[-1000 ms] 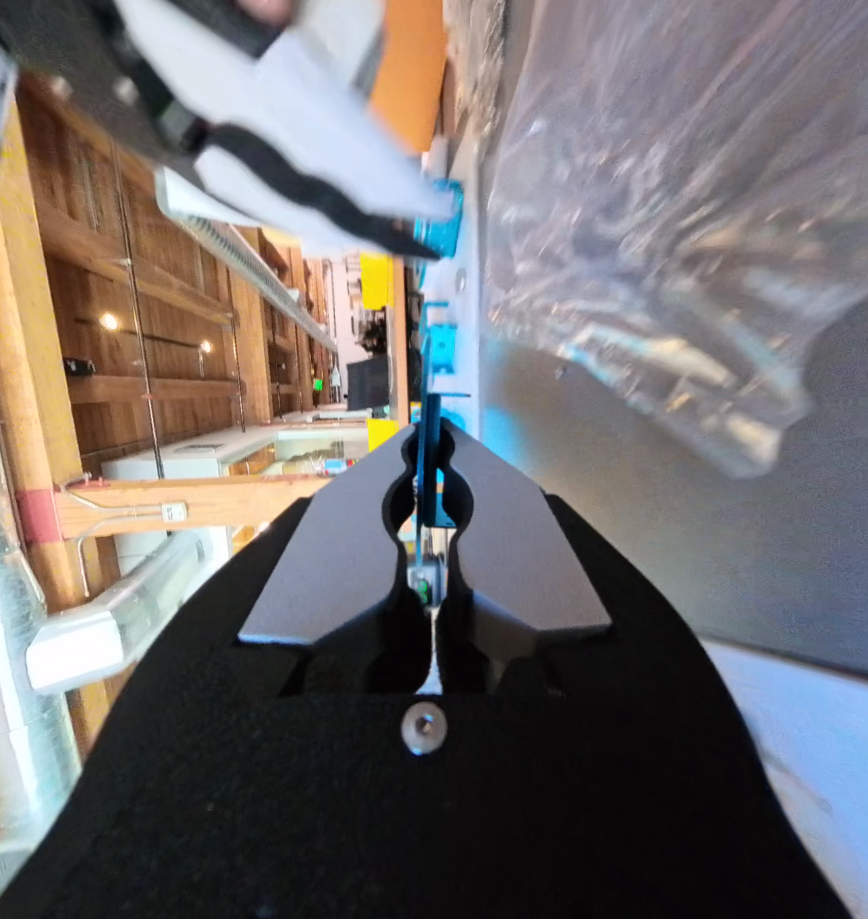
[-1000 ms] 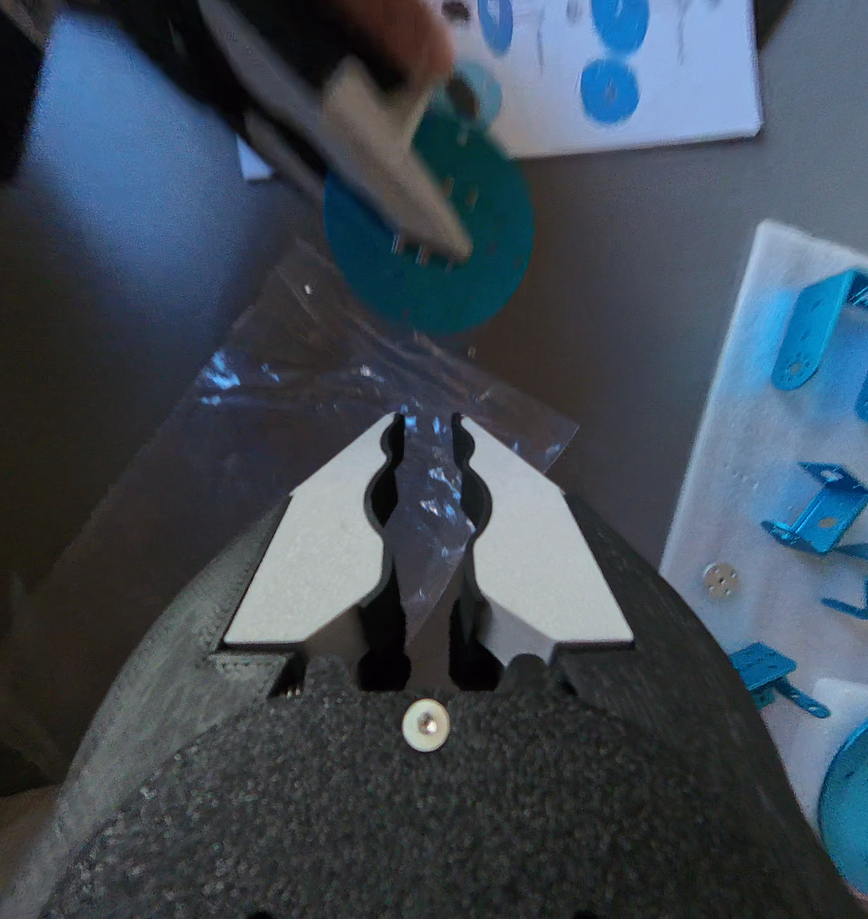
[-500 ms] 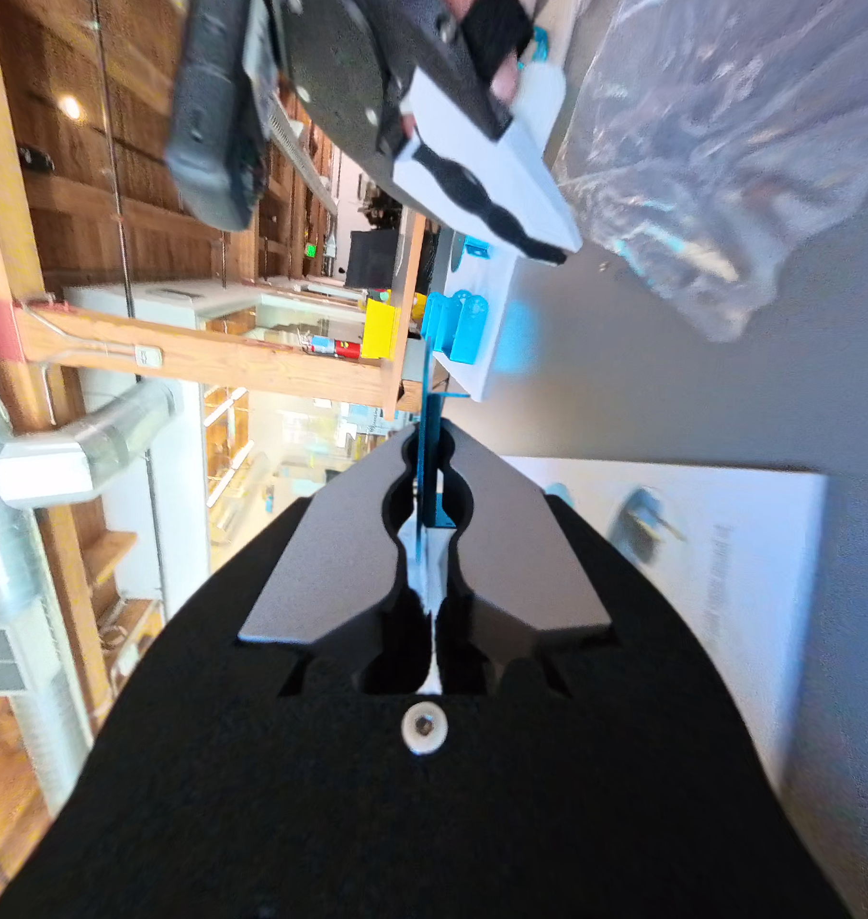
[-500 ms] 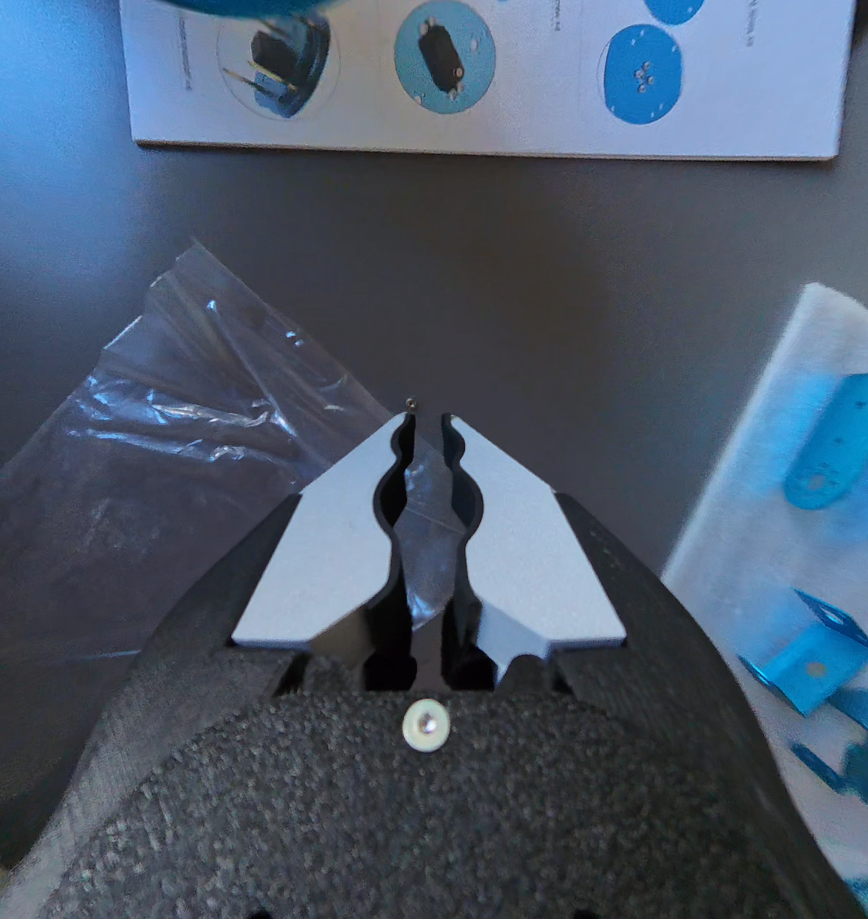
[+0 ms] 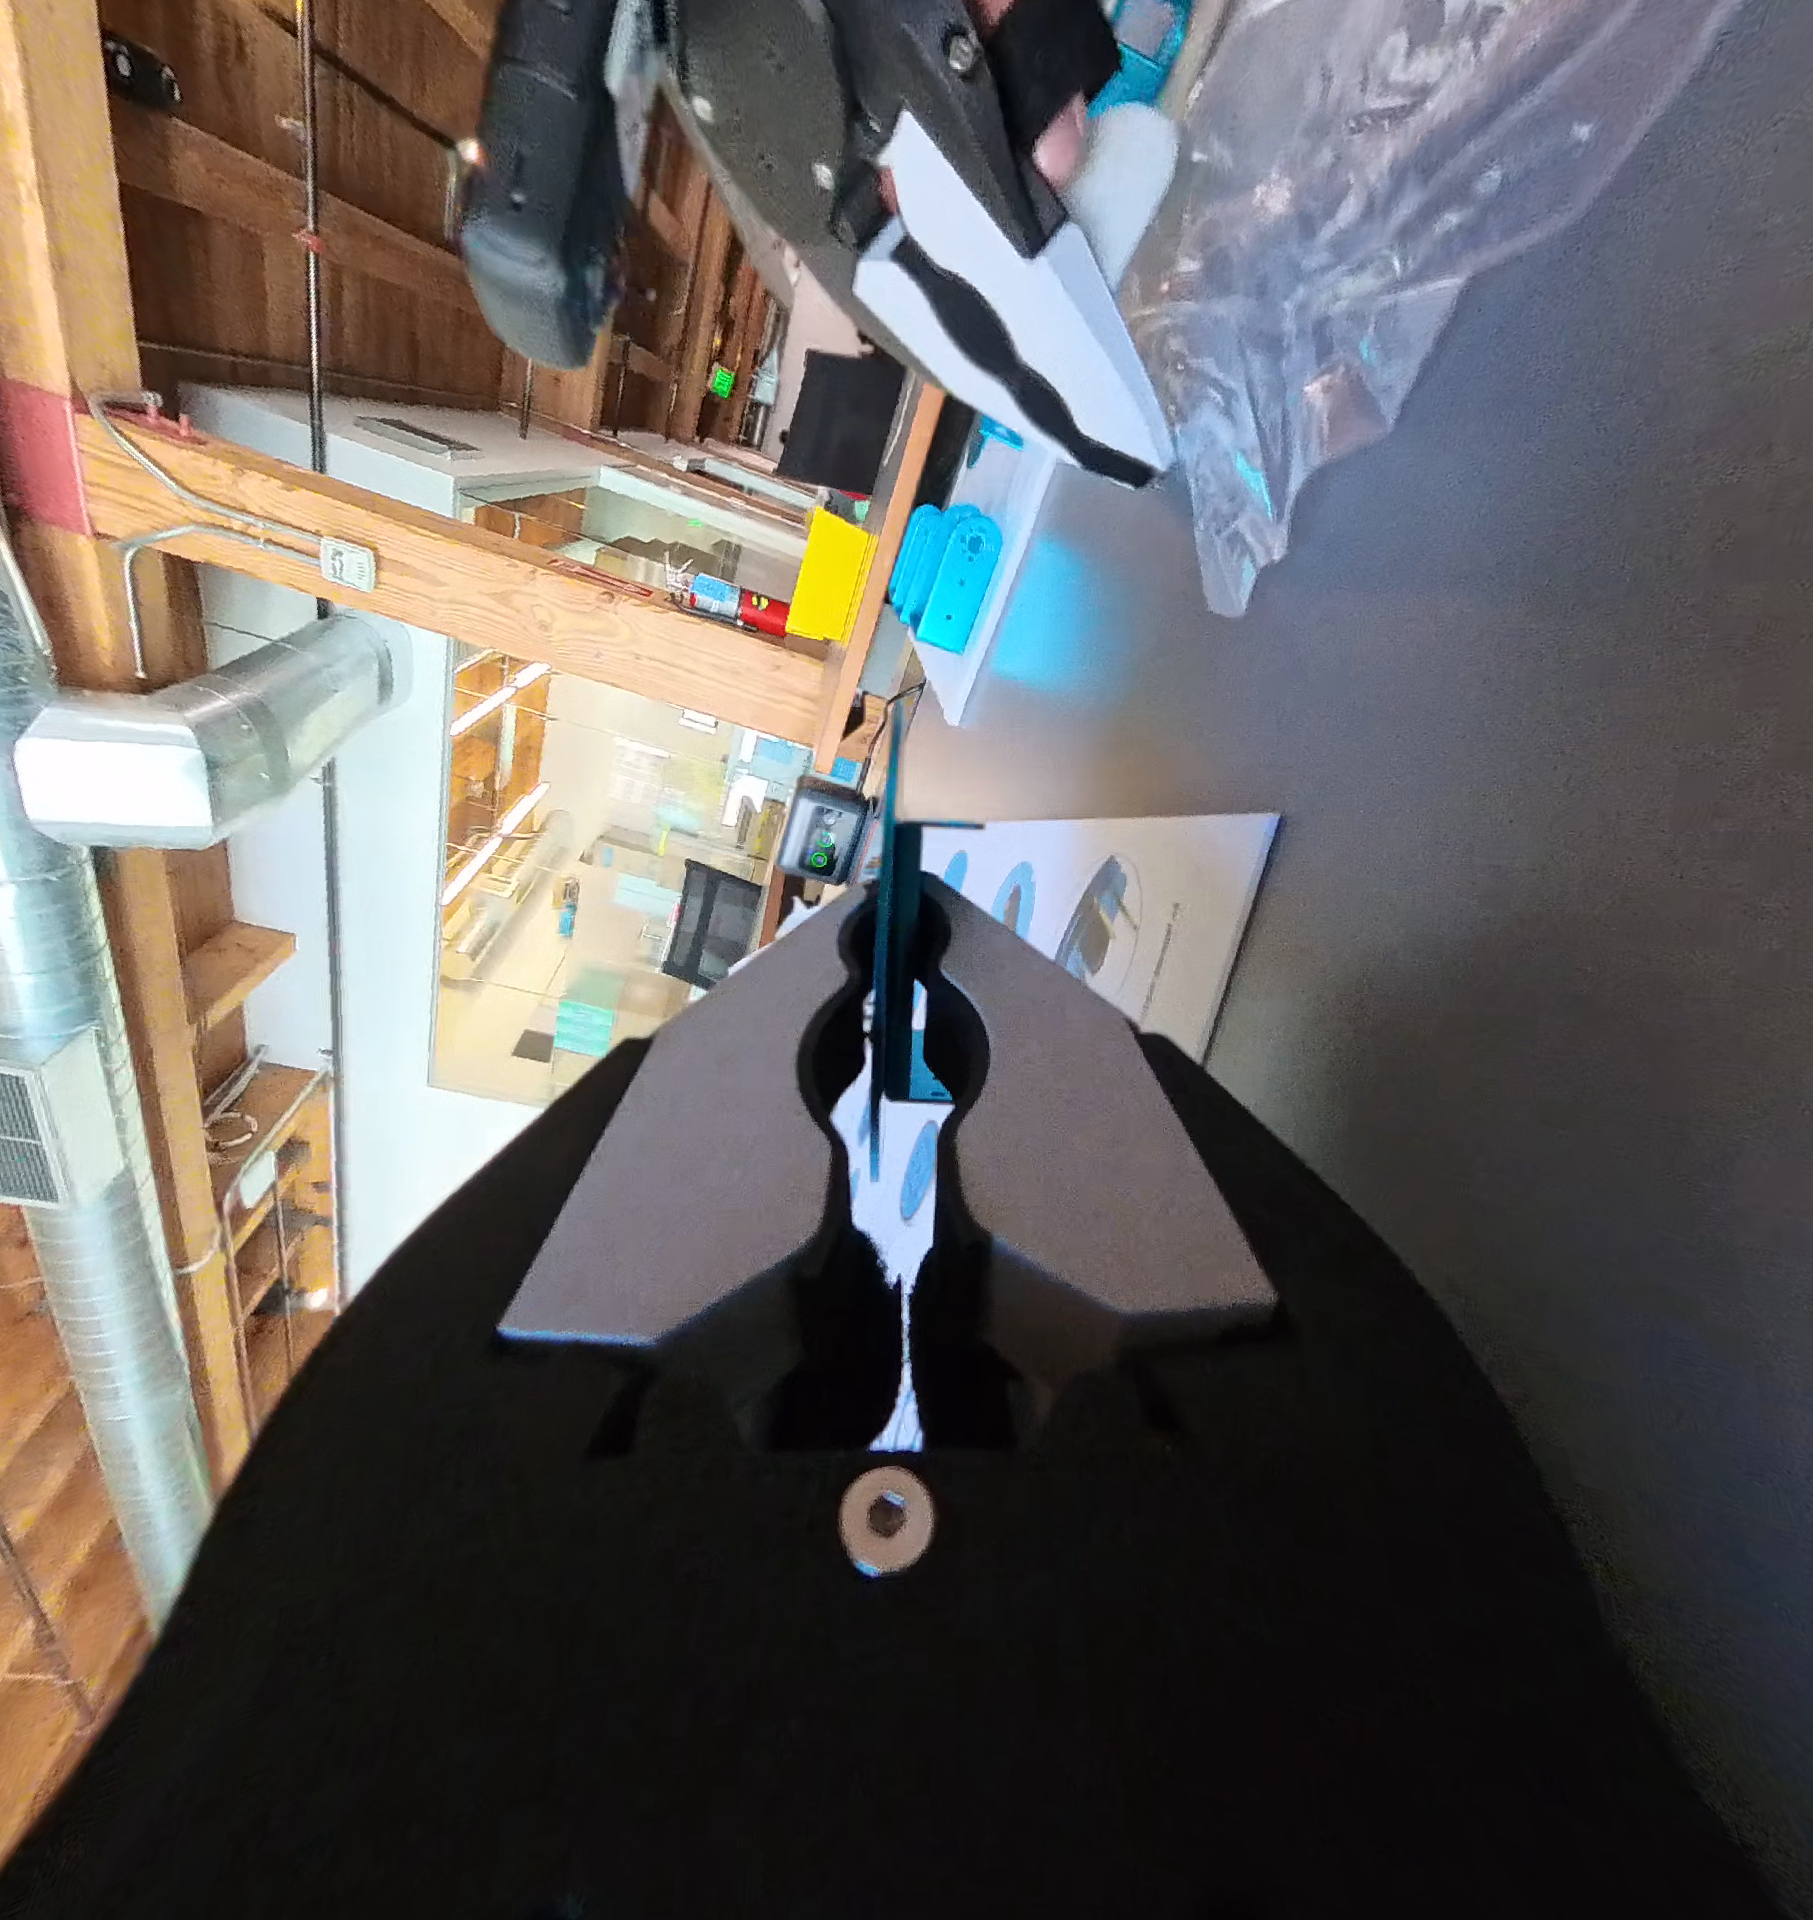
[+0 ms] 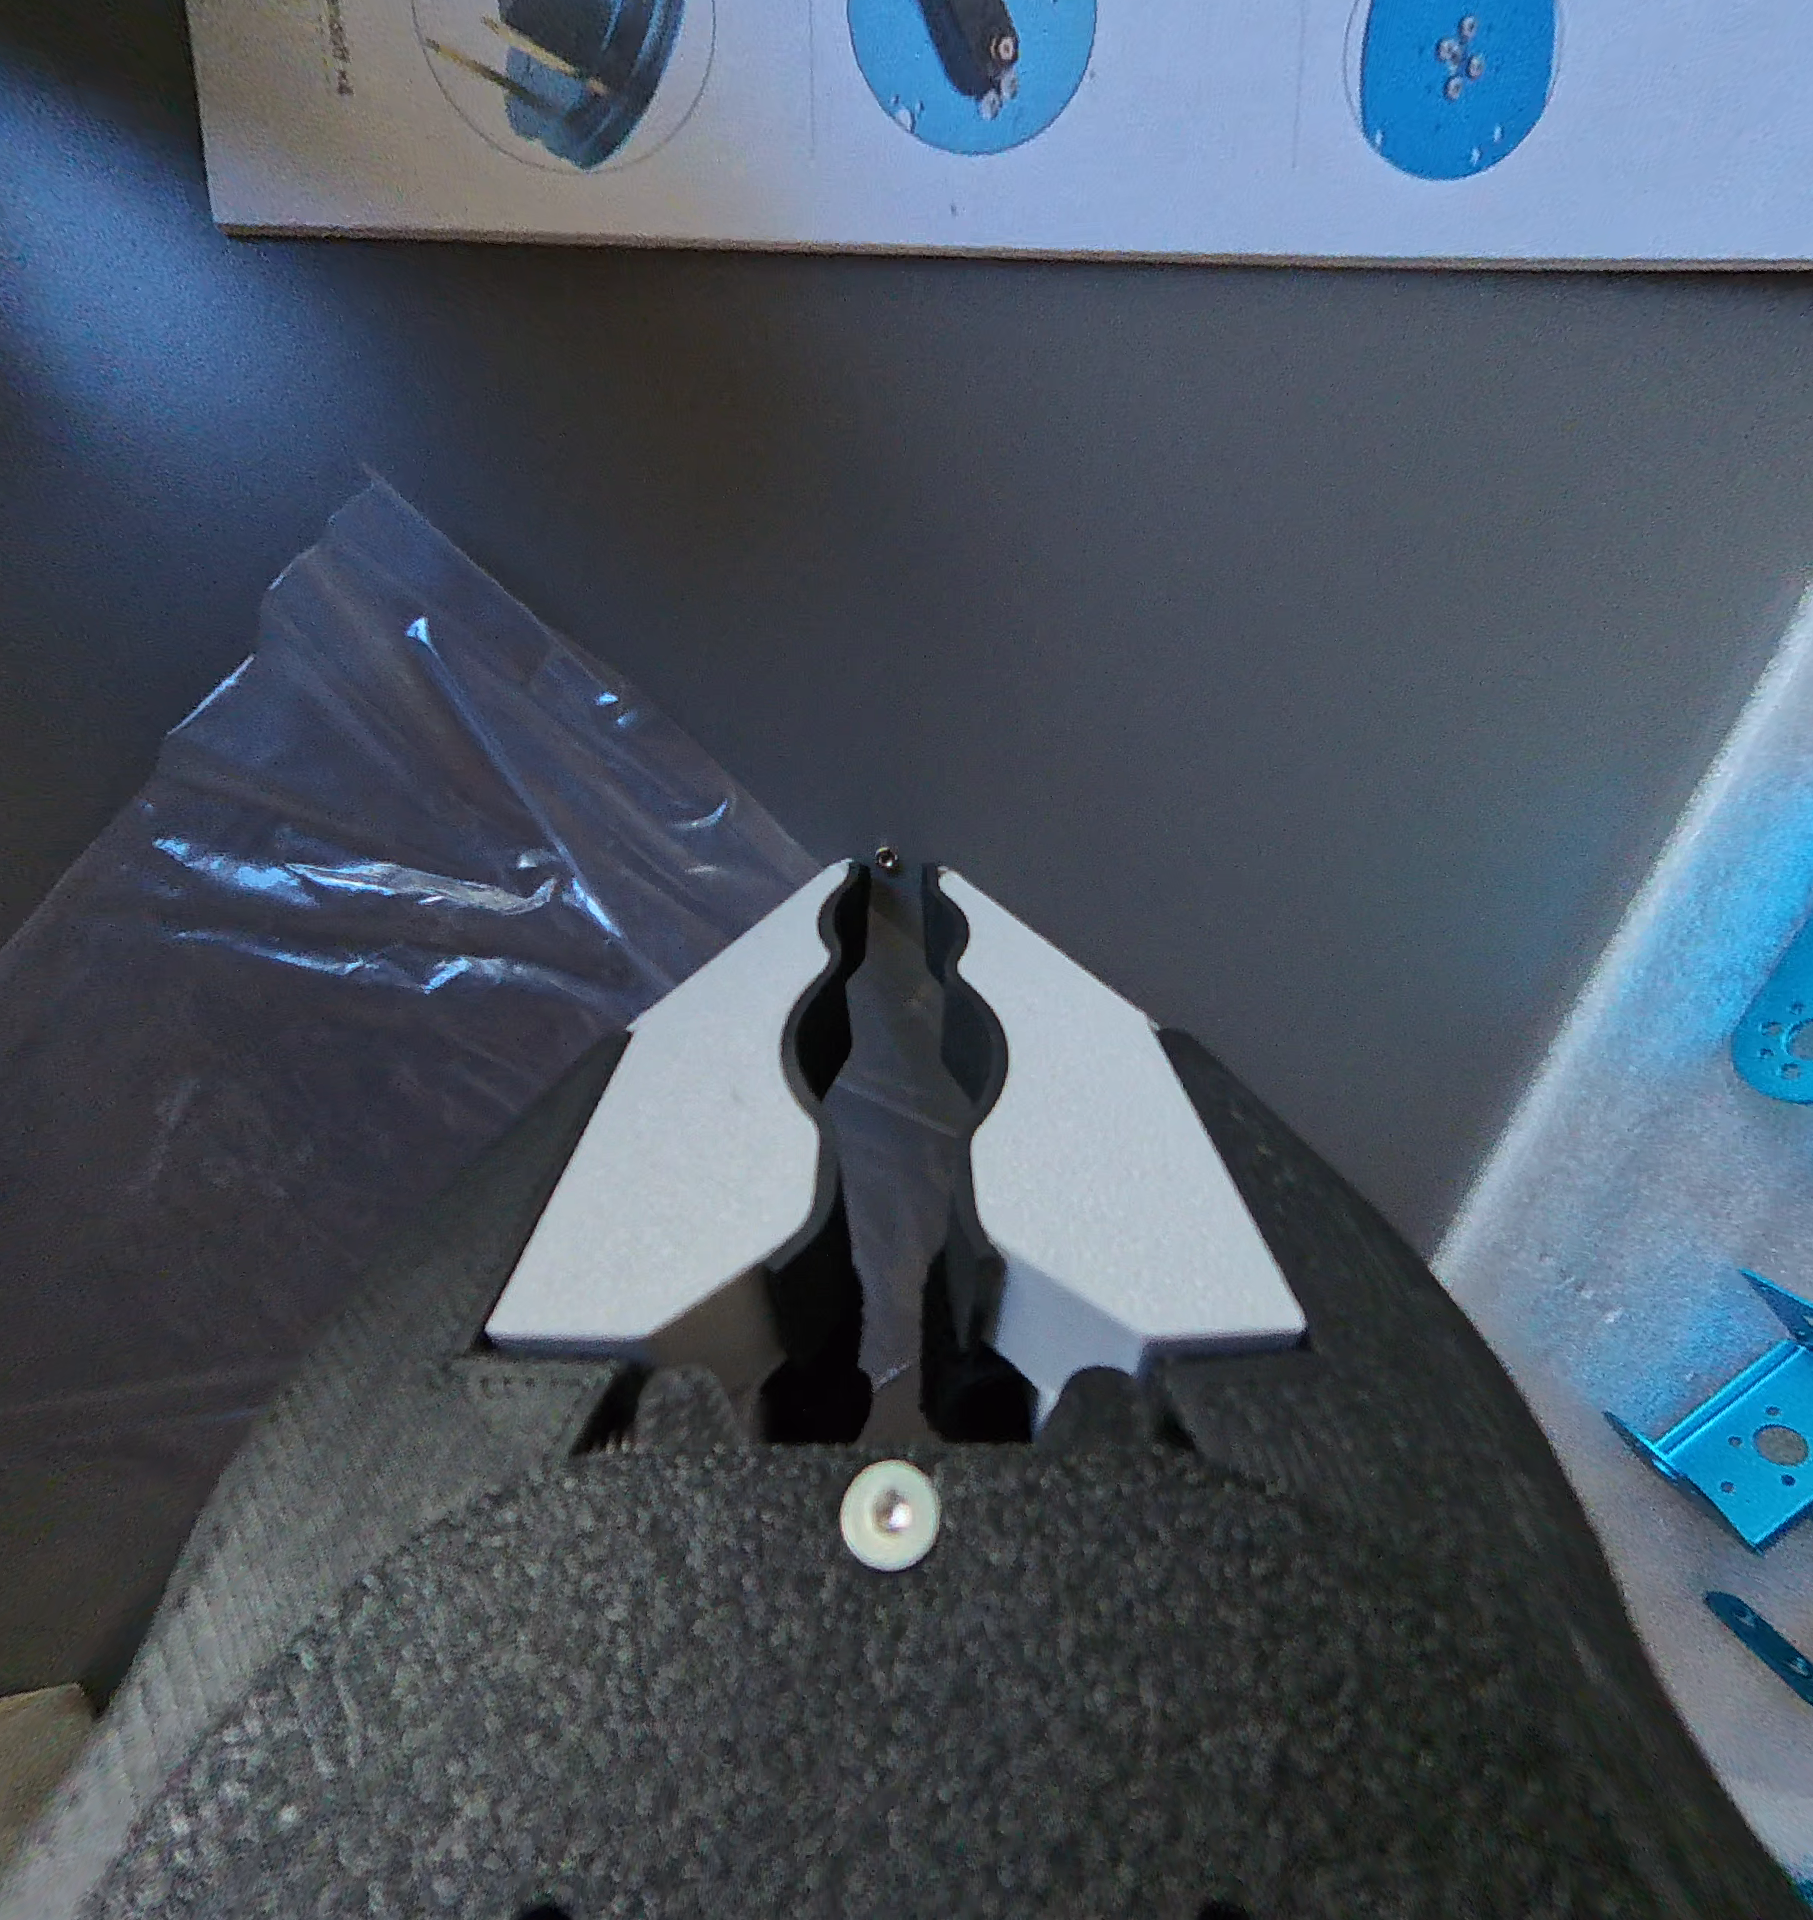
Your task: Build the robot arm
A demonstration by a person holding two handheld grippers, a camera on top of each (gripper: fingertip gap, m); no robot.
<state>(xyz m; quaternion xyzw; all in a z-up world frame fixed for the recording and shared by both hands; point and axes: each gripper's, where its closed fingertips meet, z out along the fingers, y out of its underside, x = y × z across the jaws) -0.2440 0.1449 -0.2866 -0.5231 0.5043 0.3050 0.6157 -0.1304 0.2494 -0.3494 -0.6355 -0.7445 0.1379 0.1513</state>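
Observation:
My left gripper (image 5: 894, 896) is shut on a thin teal-blue metal disc (image 5: 900, 977), seen edge-on between the fingers and held above the grey table. My right gripper (image 6: 894, 881) is shut on a corner of a clear plastic bag (image 6: 310, 935), which spreads to the left on the table. A tiny screw (image 6: 886, 856) lies just past its fingertips. In the left wrist view the right gripper (image 5: 1110, 457) shows at the top, next to the bag (image 5: 1349, 260).
A white instruction sheet with blue pictures (image 6: 985, 135) lies ahead on the table; it also shows in the left wrist view (image 5: 1182, 914). A white foam sheet (image 6: 1629, 1195) with several blue metal brackets (image 6: 1743, 1455) lies at the right. A workshop with wooden beams is behind. My right fingertips sit around 15 cm from my left ones.
The left gripper with the disc has left the right wrist view. The right gripper has come down with the bag, which now lies flatter on the table. The instruction sheet is nearer.

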